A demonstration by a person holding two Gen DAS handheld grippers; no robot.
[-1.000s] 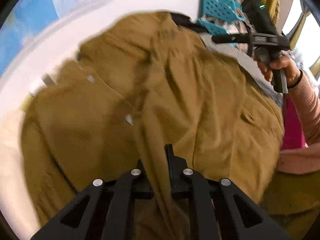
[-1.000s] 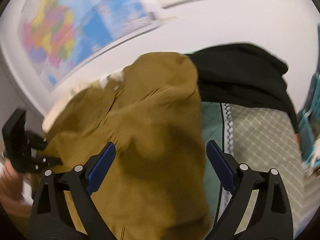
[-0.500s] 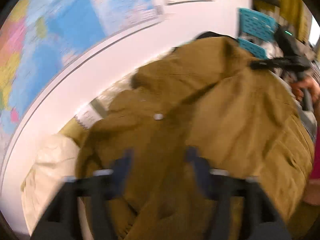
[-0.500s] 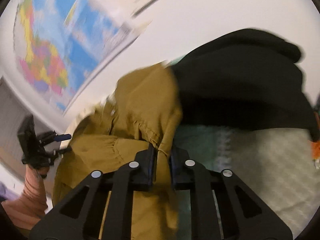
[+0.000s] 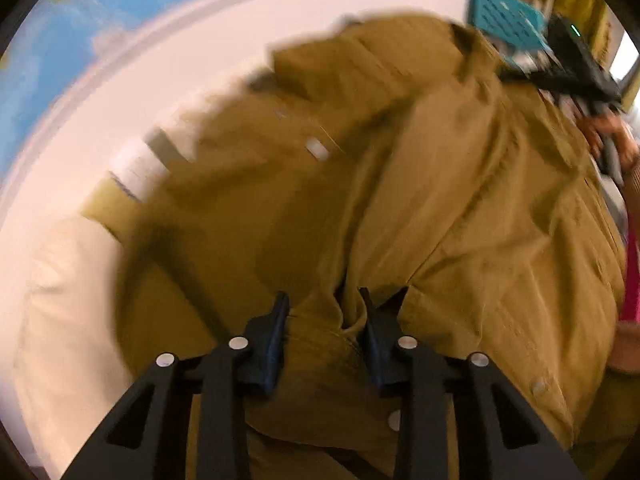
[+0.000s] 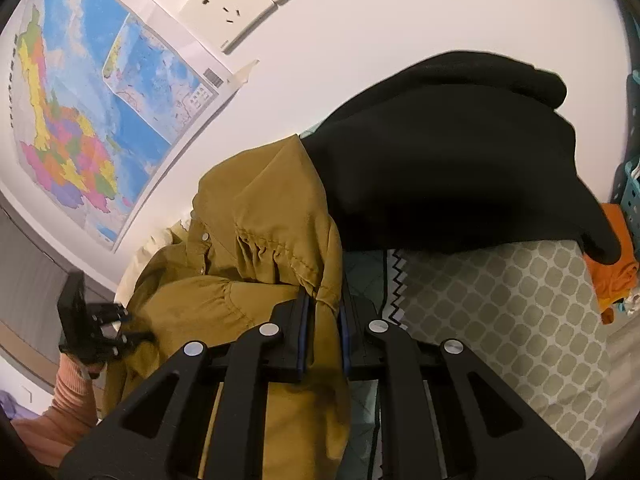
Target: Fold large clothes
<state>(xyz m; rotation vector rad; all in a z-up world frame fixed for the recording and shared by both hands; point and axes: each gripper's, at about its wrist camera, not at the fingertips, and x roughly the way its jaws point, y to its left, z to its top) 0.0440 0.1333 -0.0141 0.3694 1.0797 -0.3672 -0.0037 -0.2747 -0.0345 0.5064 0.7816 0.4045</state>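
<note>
The mustard shirt [image 5: 460, 208] lies bunched between both grippers, left of a black garment [image 6: 452, 160]. The right gripper [image 6: 324, 320] pinches a gathered shirt edge in narrow jaws. The left gripper [image 5: 324, 320] has its jaws closing around a fold.

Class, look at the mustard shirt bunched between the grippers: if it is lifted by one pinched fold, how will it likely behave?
Probably floppy: the shirt drapes and creases around the right hand-held gripper, which pinches a gathered seam. It would likely sag and unfold rather than keep its shape. The left hand-held gripper is closing on a thick ridge of cloth, so layers may slide apart.
</note>
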